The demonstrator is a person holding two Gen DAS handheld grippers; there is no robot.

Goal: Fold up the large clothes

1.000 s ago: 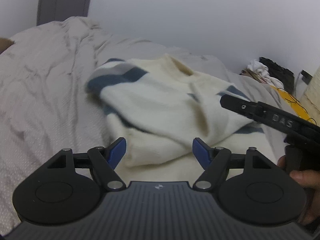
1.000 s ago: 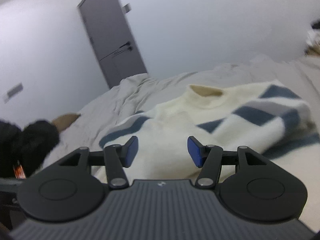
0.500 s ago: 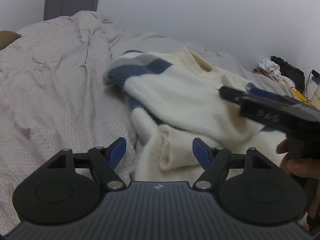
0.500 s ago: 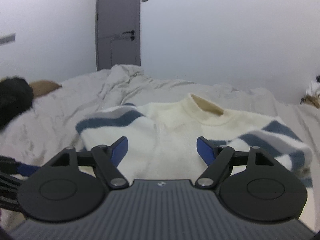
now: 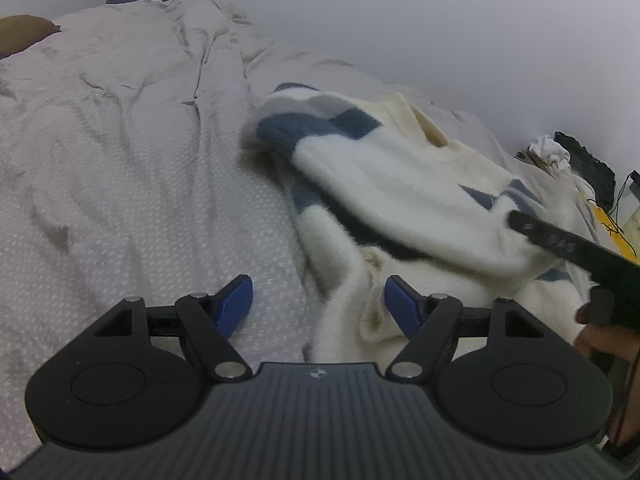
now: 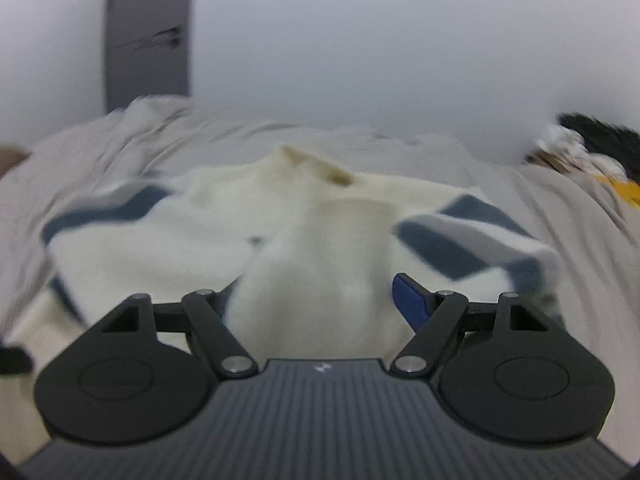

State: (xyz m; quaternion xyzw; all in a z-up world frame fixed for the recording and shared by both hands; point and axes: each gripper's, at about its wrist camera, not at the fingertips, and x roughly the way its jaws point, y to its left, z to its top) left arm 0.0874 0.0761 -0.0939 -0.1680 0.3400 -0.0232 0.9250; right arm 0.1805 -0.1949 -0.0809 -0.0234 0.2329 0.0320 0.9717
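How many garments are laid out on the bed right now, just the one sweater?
1. A cream sweater with blue stripes lies crumpled on the grey bedspread, ahead of both open grippers. A heap of clothes lies past the far edge; more may be hidden.

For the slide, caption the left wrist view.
Open left gripper nears a cream sweater on the bed.

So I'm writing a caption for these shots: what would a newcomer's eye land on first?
First, the fluffy cream sweater with blue and grey stripes, lying rumpled on the pale, wrinkled bedspread. Next, the black left tool in the foreground, blue pads spread wide over the sweater's near edge. The right tool hangs open over a cream fold in its own blurred view, and a grey door stands behind the bed.
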